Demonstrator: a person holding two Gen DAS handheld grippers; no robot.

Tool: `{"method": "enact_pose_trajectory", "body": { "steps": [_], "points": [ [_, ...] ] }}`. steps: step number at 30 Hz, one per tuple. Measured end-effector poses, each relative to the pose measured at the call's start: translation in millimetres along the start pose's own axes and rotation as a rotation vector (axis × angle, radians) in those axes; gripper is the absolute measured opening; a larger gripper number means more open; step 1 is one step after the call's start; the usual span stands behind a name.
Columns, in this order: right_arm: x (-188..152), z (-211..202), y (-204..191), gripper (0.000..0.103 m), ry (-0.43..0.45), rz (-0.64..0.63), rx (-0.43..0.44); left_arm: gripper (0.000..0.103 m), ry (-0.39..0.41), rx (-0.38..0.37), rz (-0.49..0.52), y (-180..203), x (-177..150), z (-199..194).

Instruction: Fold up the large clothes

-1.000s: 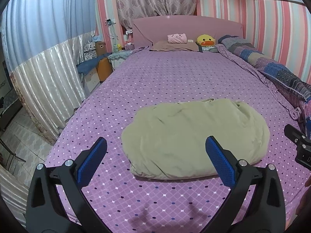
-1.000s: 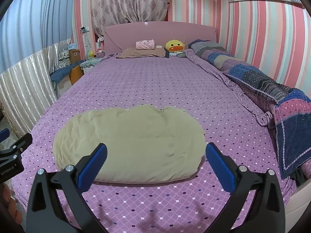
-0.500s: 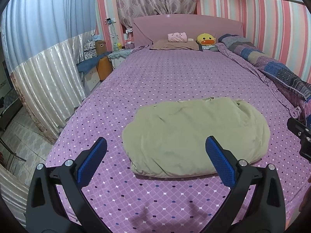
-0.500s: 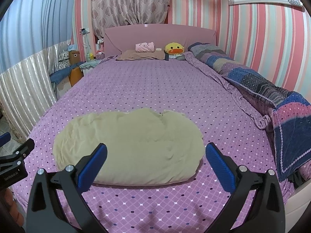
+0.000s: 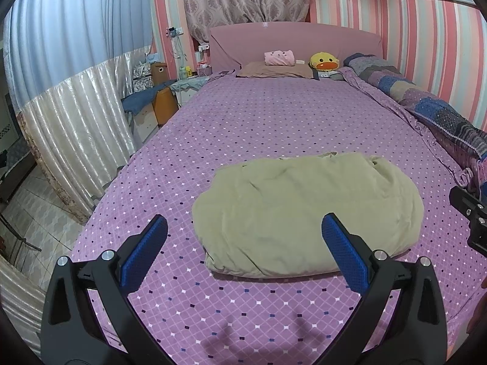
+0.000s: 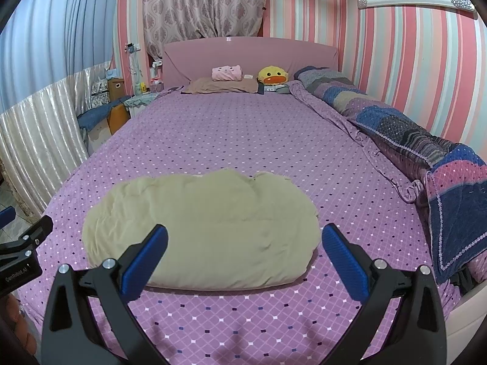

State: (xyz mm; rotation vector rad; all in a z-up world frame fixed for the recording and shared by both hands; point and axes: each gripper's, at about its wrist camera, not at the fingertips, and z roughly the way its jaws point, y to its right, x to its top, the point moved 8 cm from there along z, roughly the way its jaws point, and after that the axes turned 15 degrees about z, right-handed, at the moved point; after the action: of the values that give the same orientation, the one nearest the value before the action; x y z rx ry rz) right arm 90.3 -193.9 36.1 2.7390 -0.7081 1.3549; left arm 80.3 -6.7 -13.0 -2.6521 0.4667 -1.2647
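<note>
An olive-beige garment [image 5: 307, 213] [image 6: 201, 228] lies folded into a thick, rounded bundle on the purple dotted bedspread [image 5: 274, 115] [image 6: 237, 140], near the foot of the bed. My left gripper [image 5: 243, 228] hovers open above and short of the bundle's front left part, its blue pads [image 5: 143, 252] wide apart and empty. Over the bundle's front right part, my right gripper [image 6: 243, 237] is likewise open, with nothing between its blue pads [image 6: 344, 258]. Neither touches the cloth. Each gripper shows at the edge of the other's view.
A patchwork quilt [image 6: 426, 149] is bunched along the bed's right side. Pillows and a yellow duck plush [image 6: 272, 75] sit by the pink headboard [image 6: 249, 57]. Left of the bed are a curtain [image 5: 70, 127], a bedside table and tiled floor [image 5: 27, 200].
Both grippers have drawn back and risen slightly, so the bundle sits a bit farther away. The garment has not moved and both grippers stay open.
</note>
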Motion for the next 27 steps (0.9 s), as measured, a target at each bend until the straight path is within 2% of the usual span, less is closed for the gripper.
{"method": "enact_pose_trajectory", "body": {
  "steps": [27],
  "points": [
    [-5.9,0.4,2.0,0.101,-0.005,0.002,-0.007,0.100,-0.006,0.010,-0.004,4.6,-1.2,-0.2]
  ]
}}
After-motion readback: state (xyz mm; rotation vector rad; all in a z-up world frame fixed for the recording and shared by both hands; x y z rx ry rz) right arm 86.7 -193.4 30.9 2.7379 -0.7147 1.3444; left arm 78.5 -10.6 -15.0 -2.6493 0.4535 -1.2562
